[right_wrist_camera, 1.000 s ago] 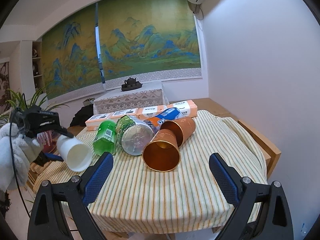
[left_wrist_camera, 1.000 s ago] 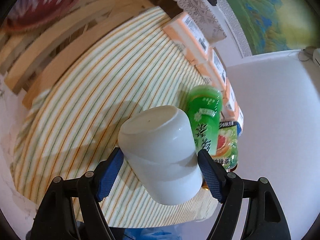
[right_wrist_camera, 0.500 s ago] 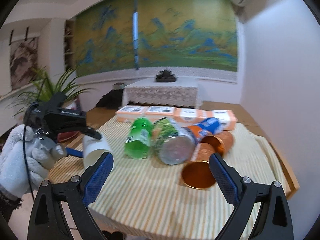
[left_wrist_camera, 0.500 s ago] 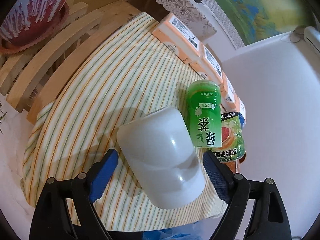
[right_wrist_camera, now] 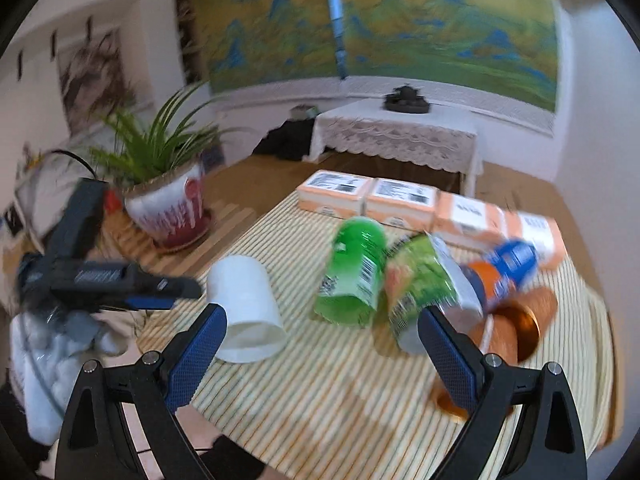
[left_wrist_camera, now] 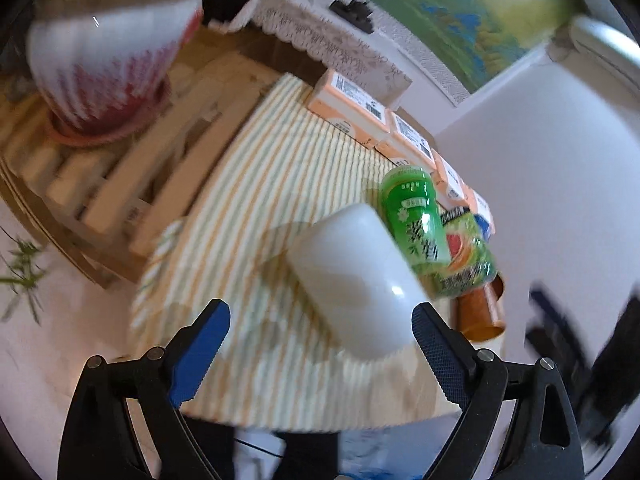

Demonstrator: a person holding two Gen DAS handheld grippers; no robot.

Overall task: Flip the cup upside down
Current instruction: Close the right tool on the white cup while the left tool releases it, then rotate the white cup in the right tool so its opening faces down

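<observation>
A white cup (left_wrist_camera: 352, 284) lies on its side on the striped tablecloth (left_wrist_camera: 248, 216), base toward the far left, mouth toward the near right. In the right wrist view the cup (right_wrist_camera: 248, 308) lies with its open mouth toward me. My left gripper (left_wrist_camera: 320, 340) is open, its blue pads either side of the cup and apart from it. It also shows at the left of the right wrist view (right_wrist_camera: 120, 284), beside the cup. My right gripper (right_wrist_camera: 320, 348) is open and empty above the table's near part.
A green can (right_wrist_camera: 352, 276), a green carton (right_wrist_camera: 424, 288), a blue-orange can (right_wrist_camera: 504, 272) and two copper cups (right_wrist_camera: 512, 324) lie on their sides right of the white cup. Orange boxes (right_wrist_camera: 400, 204) line the far edge. A potted plant (right_wrist_camera: 168, 208) stands on a slatted bench at left.
My left gripper opened and let go of the white cup, which now lies on the cloth. The left gripper drew back. My right gripper swung left and closer to the table.
</observation>
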